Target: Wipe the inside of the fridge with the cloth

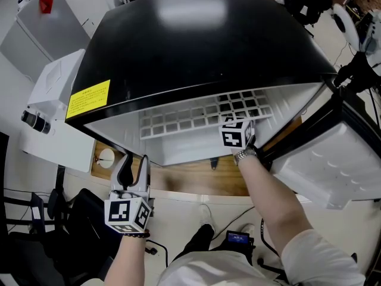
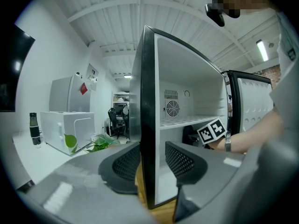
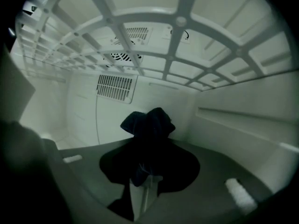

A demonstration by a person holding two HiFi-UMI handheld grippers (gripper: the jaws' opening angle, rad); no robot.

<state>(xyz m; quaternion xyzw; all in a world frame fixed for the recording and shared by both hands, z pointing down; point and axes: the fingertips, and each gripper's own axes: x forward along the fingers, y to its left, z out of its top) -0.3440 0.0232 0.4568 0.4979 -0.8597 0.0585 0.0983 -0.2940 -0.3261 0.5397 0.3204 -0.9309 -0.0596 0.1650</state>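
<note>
**Cloth is in the fridge, under the shelf**

Far left in the head view there's a white appliance [image 1: 56, 94], then a yellow sticker [image 1: 88, 98] on the corner of the black fridge [image 1: 196, 40]. Lower left, the left gripper [image 1: 134, 161] sits just off the fridge's front corner with its jaws apart. In its own view the fridge's black front edge lines up between them, but nothing's pinched. Mid frame, the white wire shelf [image 1: 202, 115] shows through the open front. Right of centre, the right gripper [image 3: 148, 160] reaches in under that shelf, jaws clamped on a bunched dark cloth [image 3: 148, 122] that pokes out toward the back wall. Can't tell if it touches the wall. The door [image 1: 327, 165] hangs open at far right
</note>
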